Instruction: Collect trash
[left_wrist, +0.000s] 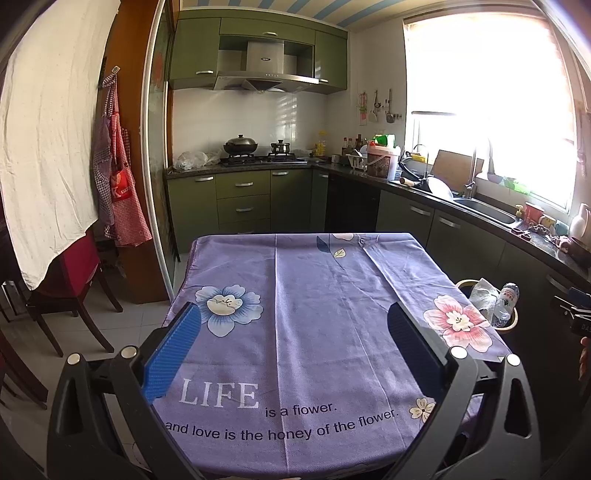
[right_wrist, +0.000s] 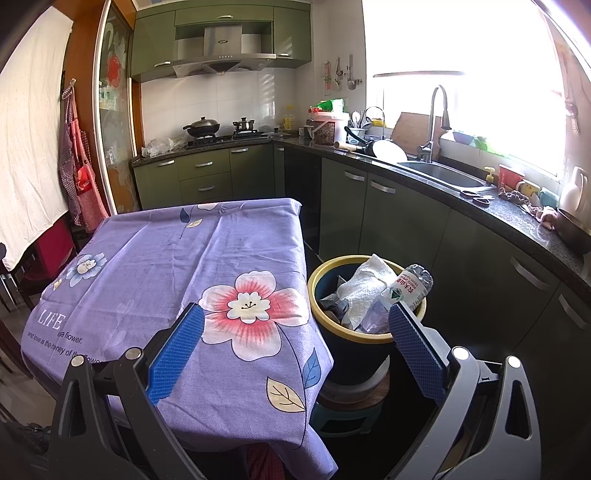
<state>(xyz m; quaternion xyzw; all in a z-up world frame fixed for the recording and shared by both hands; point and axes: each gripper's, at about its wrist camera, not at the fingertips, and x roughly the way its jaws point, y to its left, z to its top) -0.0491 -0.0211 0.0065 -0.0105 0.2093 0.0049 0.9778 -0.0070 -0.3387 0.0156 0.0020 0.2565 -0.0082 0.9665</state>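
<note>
Both your grippers, left (left_wrist: 293, 334) and right (right_wrist: 295, 338), are wide open and empty. Check the trash sits snugly in the bin (right_wrist: 373, 338).

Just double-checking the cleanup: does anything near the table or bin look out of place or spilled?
Nothing spilled. The bin beside the table is overfull: a plastic bottle leans tilted over its rim, and crumpled paper pokes above the top.

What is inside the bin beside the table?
The bin holds crumpled white paper, a plastic bottle leaning on the rim, and clear wrapping. Anything deeper is covered.
</note>
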